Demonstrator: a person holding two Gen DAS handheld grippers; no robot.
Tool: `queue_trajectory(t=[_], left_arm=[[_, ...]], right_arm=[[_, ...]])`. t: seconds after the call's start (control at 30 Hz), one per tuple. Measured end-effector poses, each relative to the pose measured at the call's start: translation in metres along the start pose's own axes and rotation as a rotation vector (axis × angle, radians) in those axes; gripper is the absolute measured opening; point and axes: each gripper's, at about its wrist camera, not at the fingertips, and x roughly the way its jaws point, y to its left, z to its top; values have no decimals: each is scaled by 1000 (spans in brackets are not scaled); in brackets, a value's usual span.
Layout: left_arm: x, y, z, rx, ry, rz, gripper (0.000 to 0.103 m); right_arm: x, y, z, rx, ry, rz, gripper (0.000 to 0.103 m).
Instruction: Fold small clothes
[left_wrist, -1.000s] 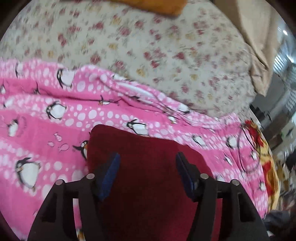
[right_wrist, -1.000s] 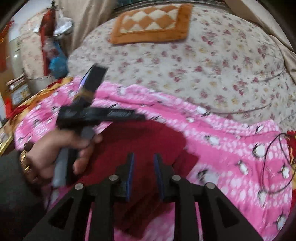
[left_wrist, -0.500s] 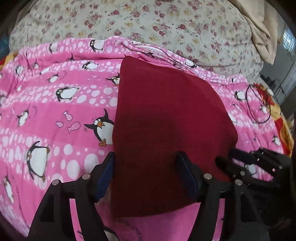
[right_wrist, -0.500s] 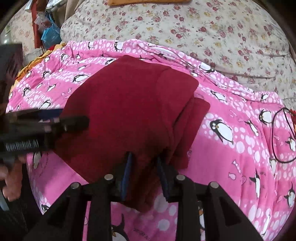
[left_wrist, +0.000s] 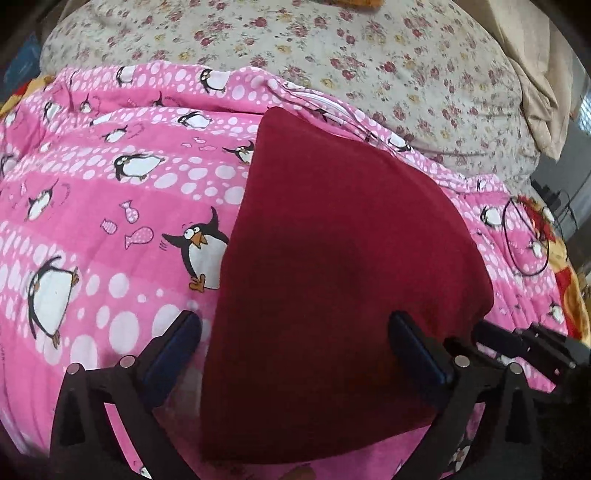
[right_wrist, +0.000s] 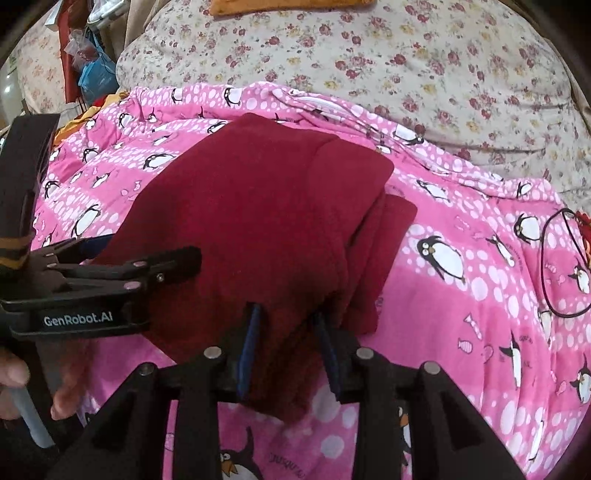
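A dark red garment (left_wrist: 332, 258) lies folded flat on the pink penguin blanket (left_wrist: 110, 221). My left gripper (left_wrist: 293, 325) hangs over its near left part. Its jaws are opening wide, and the pads stand apart from the cloth, one left of the edge and one above the fabric. In the right wrist view the garment (right_wrist: 258, 221) shows a second folded layer sticking out at its right. My right gripper (right_wrist: 288, 325) is at the near edge with its jaws opening. A thick fold of the red cloth sits between its pads.
A floral sheet (left_wrist: 332, 55) covers the bed beyond the blanket. A black cord loop (right_wrist: 554, 266) lies on the blanket at the right. An orange cushion (right_wrist: 288, 7) sits at the far end. A person's hand (right_wrist: 14, 373) holds the left gripper's handle. Bags and clutter stand far left.
Both grippers came down with the red garment, which now rests flat on the blanket. The left jaws spread much wider, off the cloth. The right jaws widened a little.
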Motion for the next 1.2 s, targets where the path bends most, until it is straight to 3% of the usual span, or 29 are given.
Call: queue_trajectory(t=[0.17, 0.47, 0.5, 0.57, 0.6, 0.73, 0.97, 1.2], left_arm=[[-1, 5, 2, -73, -2, -25, 91], [0, 0, 6, -35, 41, -13, 91], [-4, -1, 6, -17, 32, -4, 91], [-21, -5, 4, 19, -4, 33, 91], [-30, -8, 4, 37, -26, 52, 91], [-71, -24, -4, 136, -119, 177, 91], [-122, -55, -25, 248, -128, 154, 91], [-150, -81, -28, 298, -134, 137, 91]], right_arm=[[1, 0, 0, 6, -1, 5, 34], [-3, -3, 0, 43, -19, 9, 35], [-7, -6, -1, 87, -18, 30, 42], [-17, -12, -3, 155, -20, 18, 80], [-27, -17, -7, 188, -38, -12, 103], [-61, -21, -23, 300, -74, 16, 103], [-108, -9, -31, 261, -78, -67, 103], [-149, 6, -17, 172, -78, -48, 103]])
